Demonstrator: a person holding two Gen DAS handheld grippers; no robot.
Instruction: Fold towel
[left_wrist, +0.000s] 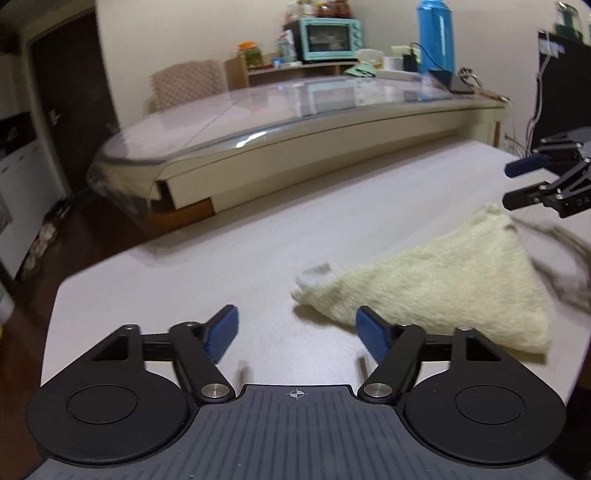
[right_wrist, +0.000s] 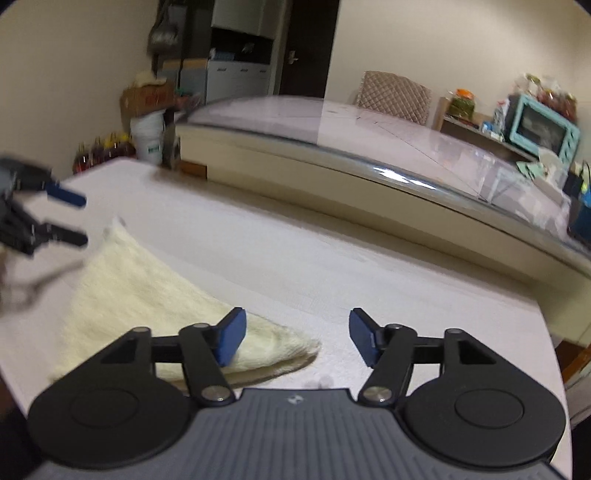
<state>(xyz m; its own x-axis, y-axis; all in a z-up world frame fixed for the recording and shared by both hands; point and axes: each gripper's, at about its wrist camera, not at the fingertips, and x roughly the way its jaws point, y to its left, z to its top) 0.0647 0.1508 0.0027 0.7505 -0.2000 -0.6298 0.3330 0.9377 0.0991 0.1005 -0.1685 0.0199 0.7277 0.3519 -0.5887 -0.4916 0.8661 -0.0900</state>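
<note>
A pale yellow towel (left_wrist: 443, 288) lies folded into a triangle on the white table (left_wrist: 221, 258). A small white tag (left_wrist: 314, 277) sticks out at its left corner. My left gripper (left_wrist: 297, 334) is open and empty, just left of the towel's near edge. My right gripper (right_wrist: 295, 338) is open and empty, with its left finger over the towel (right_wrist: 140, 295) and the towel's right corner just ahead. The right gripper shows at the right edge of the left wrist view (left_wrist: 517, 184), open. The left gripper shows at the left edge of the right wrist view (right_wrist: 74, 219), open.
A long table with a glass top (left_wrist: 295, 107) stands behind the white table. A blue bottle (left_wrist: 436, 33), a teal toaster oven (left_wrist: 330, 37) and small clutter sit at its far end. A quilted chair (left_wrist: 188, 85) is behind it. A dark cord (left_wrist: 565, 251) lies beside the towel.
</note>
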